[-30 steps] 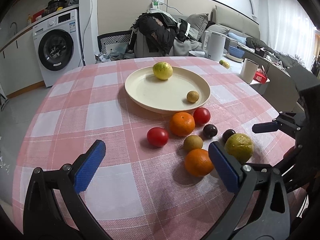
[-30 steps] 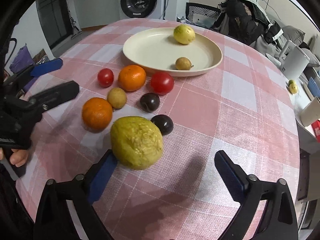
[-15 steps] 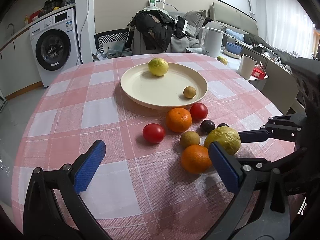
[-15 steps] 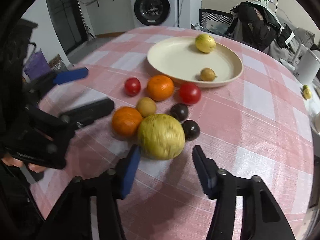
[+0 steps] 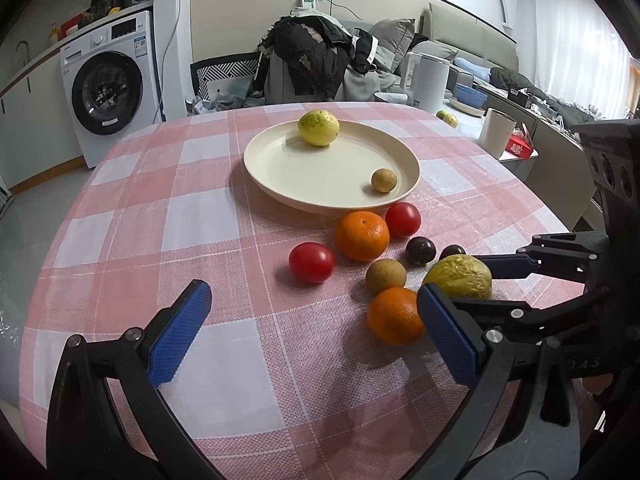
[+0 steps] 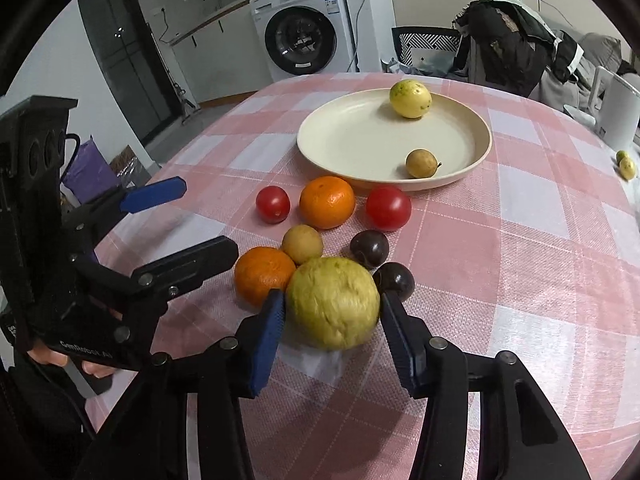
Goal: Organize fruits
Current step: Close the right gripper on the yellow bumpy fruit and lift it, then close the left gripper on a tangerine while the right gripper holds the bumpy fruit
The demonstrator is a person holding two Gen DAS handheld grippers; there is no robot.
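A wrinkled yellow-green fruit (image 6: 334,312) (image 5: 460,276) sits on the checked cloth with my right gripper (image 6: 331,300) shut on it, a blue pad pressed to each side. Around it lie two oranges (image 6: 264,276) (image 6: 327,202), two red tomatoes (image 6: 388,208) (image 6: 273,204), two dark plums (image 6: 369,249) (image 6: 395,280) and a small brown fruit (image 6: 303,244). The cream plate (image 6: 360,136) (image 5: 312,168) beyond them holds a yellow fruit (image 6: 411,98) and a small brown one (image 6: 421,163). My left gripper (image 5: 312,296) (image 6: 200,222) hangs open over bare cloth, left of the pile.
The round table (image 5: 160,208) has a pink and white checked cloth. Behind it stand a washing machine (image 5: 108,92), a chair heaped with clothes (image 5: 316,60), and a side counter with a white kettle (image 5: 428,80) and a cup (image 5: 498,132).
My right gripper's jaws have come together on the yellow-green fruit, which was loose between wide jaws a second ago. The left gripper has stayed where it was.
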